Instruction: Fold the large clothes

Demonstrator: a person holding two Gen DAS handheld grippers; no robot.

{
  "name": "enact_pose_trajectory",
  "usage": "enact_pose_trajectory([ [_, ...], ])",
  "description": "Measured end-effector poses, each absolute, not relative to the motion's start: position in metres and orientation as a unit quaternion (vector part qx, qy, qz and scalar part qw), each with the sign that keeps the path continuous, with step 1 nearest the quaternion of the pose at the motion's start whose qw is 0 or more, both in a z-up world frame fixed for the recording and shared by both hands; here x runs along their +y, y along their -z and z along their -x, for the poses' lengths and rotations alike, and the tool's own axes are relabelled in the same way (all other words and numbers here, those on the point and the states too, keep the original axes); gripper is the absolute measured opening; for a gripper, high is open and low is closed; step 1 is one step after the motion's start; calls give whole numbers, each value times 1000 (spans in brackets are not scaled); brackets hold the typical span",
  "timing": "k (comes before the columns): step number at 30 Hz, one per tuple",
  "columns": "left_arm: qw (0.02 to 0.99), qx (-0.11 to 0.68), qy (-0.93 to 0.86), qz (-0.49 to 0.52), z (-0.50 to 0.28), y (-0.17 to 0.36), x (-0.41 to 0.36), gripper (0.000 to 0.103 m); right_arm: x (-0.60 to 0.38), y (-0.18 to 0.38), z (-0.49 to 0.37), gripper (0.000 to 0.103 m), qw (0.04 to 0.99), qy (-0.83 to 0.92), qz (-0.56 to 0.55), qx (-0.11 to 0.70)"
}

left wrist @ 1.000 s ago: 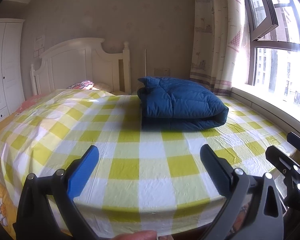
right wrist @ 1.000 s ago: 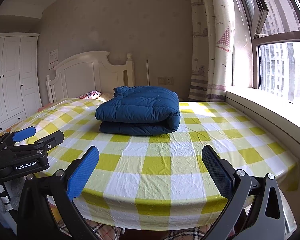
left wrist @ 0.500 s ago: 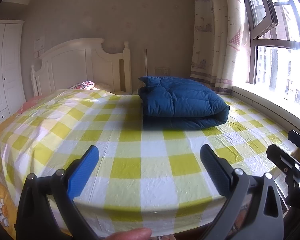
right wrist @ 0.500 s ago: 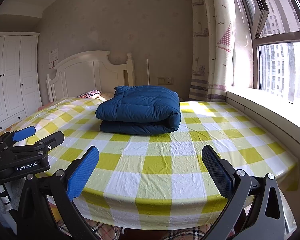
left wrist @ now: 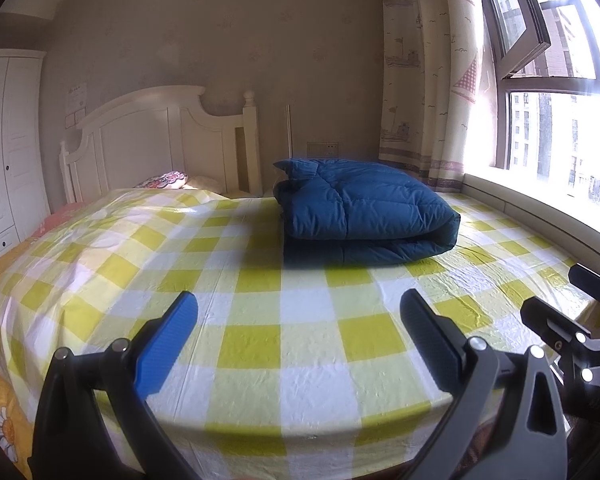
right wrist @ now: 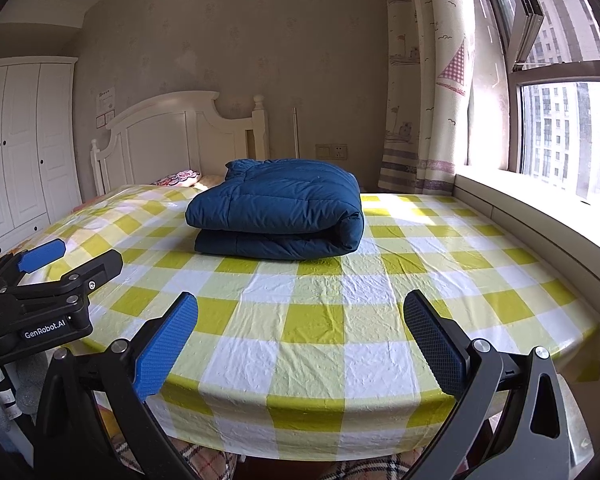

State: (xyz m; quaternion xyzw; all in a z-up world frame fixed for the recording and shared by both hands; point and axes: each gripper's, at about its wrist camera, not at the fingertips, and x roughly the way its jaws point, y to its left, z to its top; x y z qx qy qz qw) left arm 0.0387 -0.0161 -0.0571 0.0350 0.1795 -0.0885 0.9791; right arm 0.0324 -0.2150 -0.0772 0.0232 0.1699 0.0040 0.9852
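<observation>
A dark blue padded garment lies folded in a thick bundle on the bed, far side, right of middle; it also shows in the right wrist view. My left gripper is open and empty above the bed's near edge, well short of the bundle. My right gripper is open and empty, also at the near edge. The left gripper shows at the left in the right wrist view; the right gripper shows at the right in the left wrist view.
The bed has a yellow and white checked cover and a white headboard. A white wardrobe stands at the left. A window sill and curtain run along the right.
Both views have risen and tilted up slightly; the folded bundle stays put. Both grippers stay open.
</observation>
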Motion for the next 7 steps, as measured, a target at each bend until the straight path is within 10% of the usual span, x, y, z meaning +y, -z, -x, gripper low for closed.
enact_pose_trajectory([
  [7,968,244,45,-32,-139,39,40,101,-263,57,-77,99,979,33,-8,203],
])
